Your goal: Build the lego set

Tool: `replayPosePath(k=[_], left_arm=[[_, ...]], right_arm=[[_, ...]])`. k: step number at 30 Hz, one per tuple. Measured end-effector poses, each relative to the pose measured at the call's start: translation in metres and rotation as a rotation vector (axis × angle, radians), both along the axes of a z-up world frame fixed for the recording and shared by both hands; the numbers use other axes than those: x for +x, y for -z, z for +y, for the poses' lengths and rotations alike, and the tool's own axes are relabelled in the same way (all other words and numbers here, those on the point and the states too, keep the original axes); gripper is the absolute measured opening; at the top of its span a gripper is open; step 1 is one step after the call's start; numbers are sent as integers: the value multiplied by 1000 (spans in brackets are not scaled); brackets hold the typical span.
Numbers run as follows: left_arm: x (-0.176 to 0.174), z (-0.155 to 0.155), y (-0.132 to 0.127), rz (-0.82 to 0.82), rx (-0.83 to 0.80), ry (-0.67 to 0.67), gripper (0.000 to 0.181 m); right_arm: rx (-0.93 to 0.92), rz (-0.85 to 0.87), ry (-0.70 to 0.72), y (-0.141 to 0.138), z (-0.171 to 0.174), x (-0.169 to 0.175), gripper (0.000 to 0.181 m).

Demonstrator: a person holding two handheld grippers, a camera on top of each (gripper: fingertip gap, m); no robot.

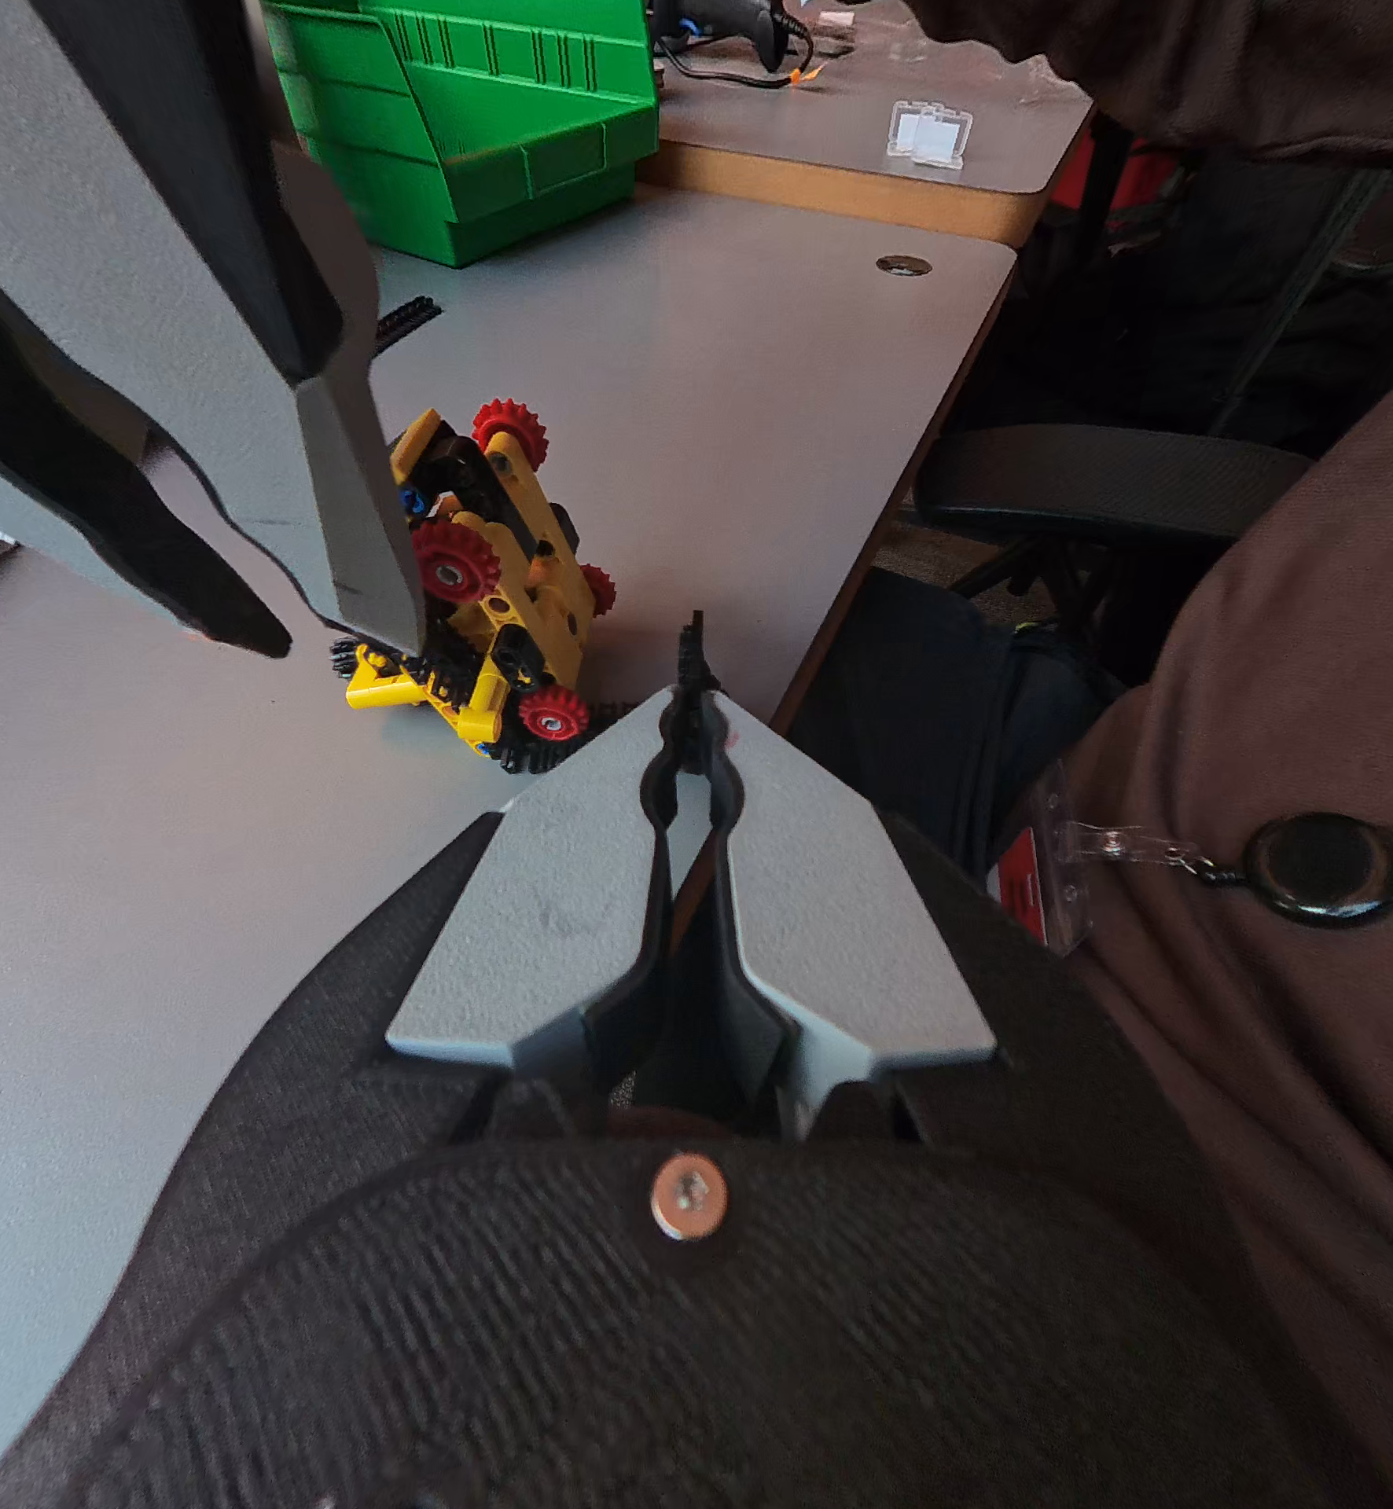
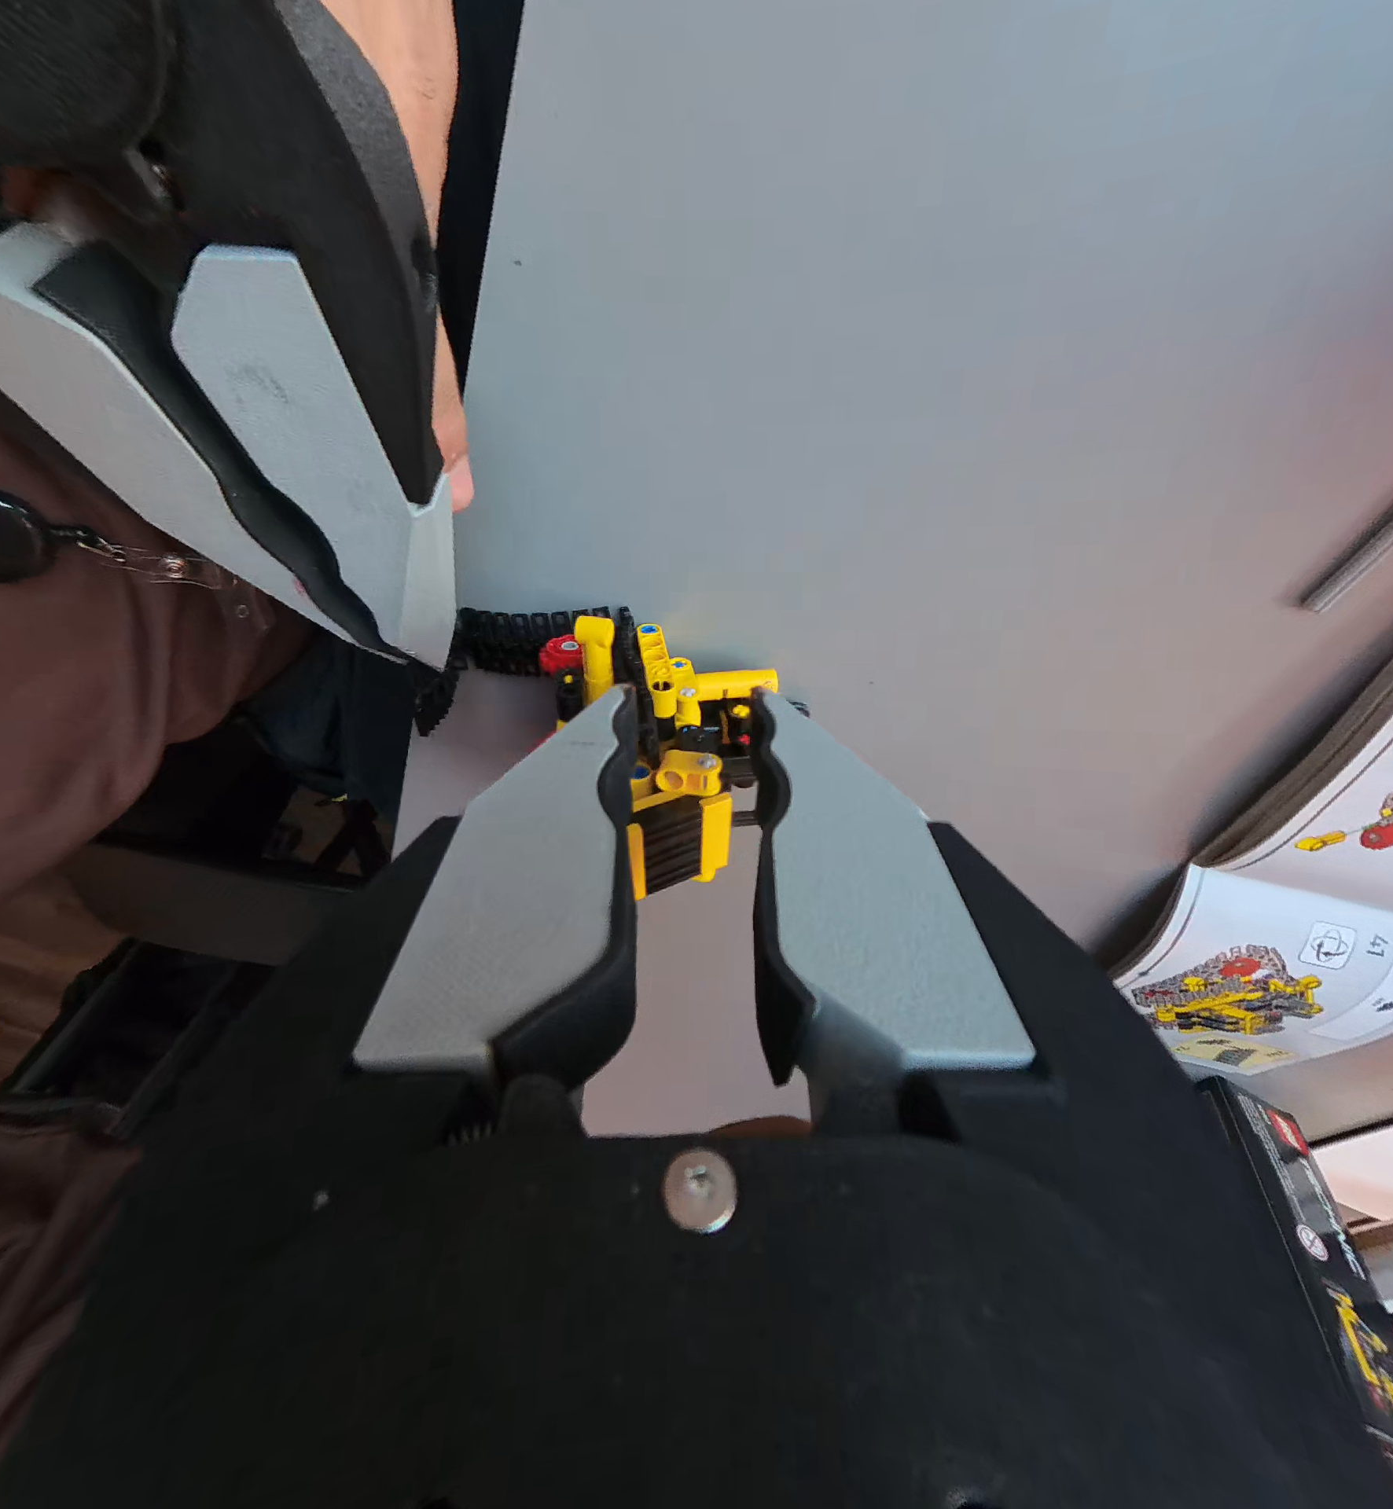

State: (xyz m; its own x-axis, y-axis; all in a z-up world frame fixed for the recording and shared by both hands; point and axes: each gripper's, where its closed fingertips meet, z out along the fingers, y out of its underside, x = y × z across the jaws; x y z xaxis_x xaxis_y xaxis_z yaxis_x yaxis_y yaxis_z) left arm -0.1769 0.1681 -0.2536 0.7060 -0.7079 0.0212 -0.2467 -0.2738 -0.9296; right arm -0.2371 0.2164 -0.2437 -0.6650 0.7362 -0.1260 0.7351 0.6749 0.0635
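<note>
A yellow Lego model (image 1: 513, 588) with red gears stands tilted on the grey table (image 1: 718, 392). My left gripper (image 1: 693, 718) is shut on the end of a black track chain (image 1: 692, 653) near the table's edge. In the right wrist view the chain (image 2: 530, 641) runs from the left gripper (image 2: 430, 653) to the model (image 2: 677, 784). My right gripper (image 2: 692, 718) straddles the model from above, with both fingertips touching its sides. It also shows in the left wrist view (image 1: 326, 645), where one finger presses on the model's left side.
A green bin (image 1: 473, 122) stands at the back, with a short black piece (image 1: 409, 317) lying in front of it. An open instruction booklet (image 2: 1330, 939) and a black box (image 2: 1347, 1306) lie to the right. A person in brown clothing (image 1: 1289, 735) sits at the table's edge. My hands' fingertips stand some 8 centimetres from each other.
</note>
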Motion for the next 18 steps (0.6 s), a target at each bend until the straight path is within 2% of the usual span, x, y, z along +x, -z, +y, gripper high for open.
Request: replayPosePath(k=[5,9,18], left_arm=[[0,0,0,3,2,0,0],[0,0,-2,2,8,-6,0],[0,2,-5,-3,21,-16,0]], right_arm=[[13,-22,0,0,5,2,18],[8,-43,-15,1,1,6,0],[24,7,29,-6,4,0,0]])
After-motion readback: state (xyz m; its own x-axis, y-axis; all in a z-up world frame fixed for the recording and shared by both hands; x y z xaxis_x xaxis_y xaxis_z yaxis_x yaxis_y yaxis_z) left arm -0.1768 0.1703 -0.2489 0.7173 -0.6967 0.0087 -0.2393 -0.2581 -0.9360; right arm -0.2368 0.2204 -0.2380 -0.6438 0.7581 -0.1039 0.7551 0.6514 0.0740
